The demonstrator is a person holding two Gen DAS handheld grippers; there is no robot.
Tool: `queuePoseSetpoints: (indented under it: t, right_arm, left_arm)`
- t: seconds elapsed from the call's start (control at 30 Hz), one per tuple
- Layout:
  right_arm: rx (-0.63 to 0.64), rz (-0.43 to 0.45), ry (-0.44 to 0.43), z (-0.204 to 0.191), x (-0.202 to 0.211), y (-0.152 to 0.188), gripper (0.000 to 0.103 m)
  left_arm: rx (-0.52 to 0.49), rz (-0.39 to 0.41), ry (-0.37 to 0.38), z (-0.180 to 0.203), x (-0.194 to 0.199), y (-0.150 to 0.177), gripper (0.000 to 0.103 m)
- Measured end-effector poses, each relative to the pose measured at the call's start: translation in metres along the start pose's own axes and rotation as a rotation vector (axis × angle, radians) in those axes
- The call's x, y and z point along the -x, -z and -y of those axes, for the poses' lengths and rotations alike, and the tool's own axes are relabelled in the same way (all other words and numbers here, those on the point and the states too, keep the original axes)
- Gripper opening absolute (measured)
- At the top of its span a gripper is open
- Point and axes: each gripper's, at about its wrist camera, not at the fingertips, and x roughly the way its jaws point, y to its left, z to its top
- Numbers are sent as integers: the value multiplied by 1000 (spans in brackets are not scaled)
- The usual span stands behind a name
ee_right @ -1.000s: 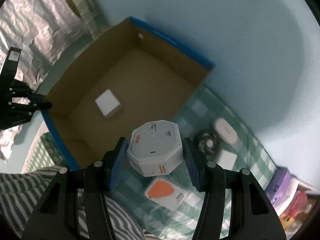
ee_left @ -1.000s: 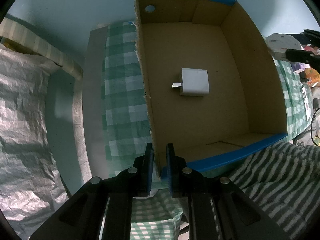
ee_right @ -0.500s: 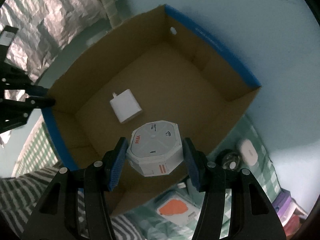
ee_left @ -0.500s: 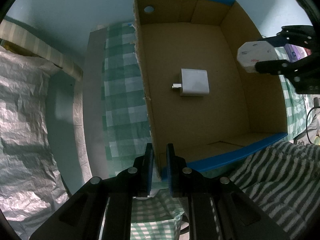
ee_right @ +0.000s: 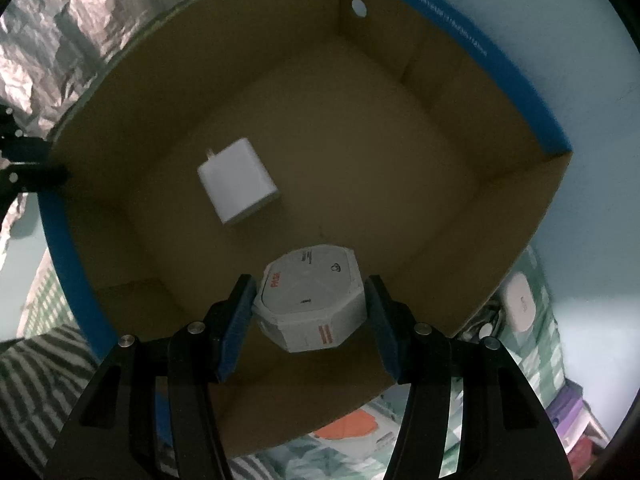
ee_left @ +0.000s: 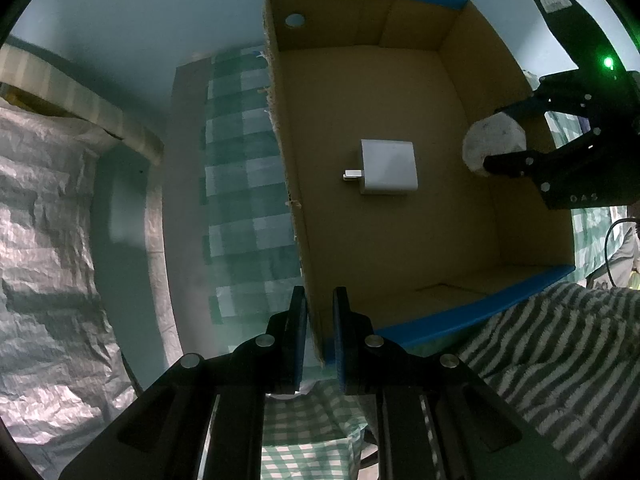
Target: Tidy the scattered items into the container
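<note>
An open cardboard box (ee_left: 400, 256) (ee_right: 460, 184) with a blue rim stands on a green checked cloth. A white charger (ee_left: 388, 166) (ee_right: 238, 186) lies on its floor. My right gripper (ee_right: 308, 300) is shut on a white octagonal box (ee_right: 310, 296) (ee_left: 494, 142) and holds it above the box floor, inside the walls. My left gripper (ee_left: 319, 336) is shut on the near corner of the box's left wall.
Outside the box on the checked cloth lie a white and orange packet (ee_right: 354, 434), a white oval case (ee_right: 520, 300) and a dark round item (ee_right: 480, 320). Crinkled silver foil (ee_left: 44, 248) is at the left, a striped towel (ee_left: 552, 344) in front.
My right gripper carried the octagonal box from beside the cardboard box over its wall and down inside it. The left gripper has not moved.
</note>
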Motion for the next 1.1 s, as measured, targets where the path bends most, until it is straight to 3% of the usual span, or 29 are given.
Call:
queuePoseSetpoints:
  t: [0.43, 1.1]
  right_arm:
    - [-22, 10, 16, 6, 16, -1, 56]
    - [-136, 86, 48, 32, 78, 33, 57]
  left_arm:
    - [-11, -3, 3, 1, -2, -2, 12]
    - [-28, -2, 17, 1, -3, -3, 13]
